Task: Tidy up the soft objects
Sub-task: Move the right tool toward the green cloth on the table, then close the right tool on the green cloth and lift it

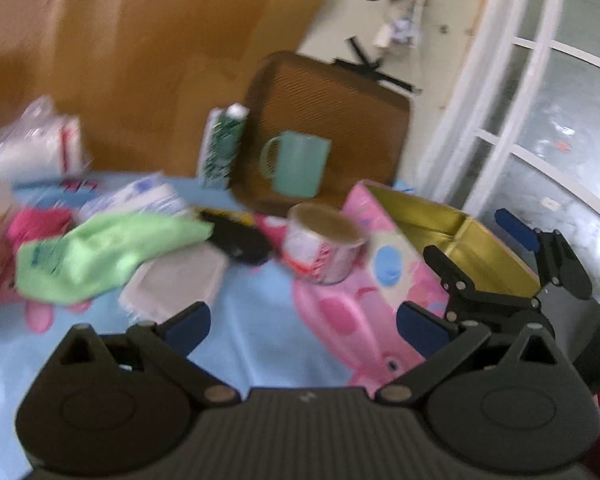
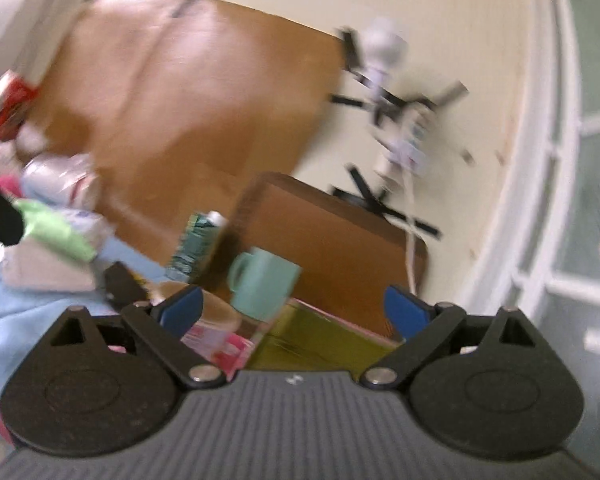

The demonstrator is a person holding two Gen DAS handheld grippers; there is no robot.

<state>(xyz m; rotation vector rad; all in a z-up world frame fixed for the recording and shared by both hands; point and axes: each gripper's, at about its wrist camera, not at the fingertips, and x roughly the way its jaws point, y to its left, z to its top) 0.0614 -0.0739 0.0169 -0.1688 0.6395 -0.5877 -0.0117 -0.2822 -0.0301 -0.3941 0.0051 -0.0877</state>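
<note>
Right now both grippers are hanging empty above a blue and pink cartoon sheet (image 1: 260,320); the left gripper (image 1: 302,322) is showing its blue fingers spread wide at the bottom of its view, pinching nothing, and the right gripper (image 2: 292,308) is likewise standing wide open, also appearing at the right edge of the left view, above the gold-lined pink box (image 1: 452,236). That box is sitting open at centre right, most likely as the place where the soft things are meant to go. A green cloth (image 1: 100,256) is lying crumpled at centre left, partly over a pale folded cloth (image 1: 176,284), with a pink fabric bundle (image 1: 36,224) and plastic-wrapped packs (image 1: 32,144) further left. A tape roll (image 1: 324,248) and a teal mug (image 1: 296,164) on a brown tray (image 1: 340,92) are standing near the middle; being hard, they probably stay put. Heavy blur is hiding fine detail
</note>
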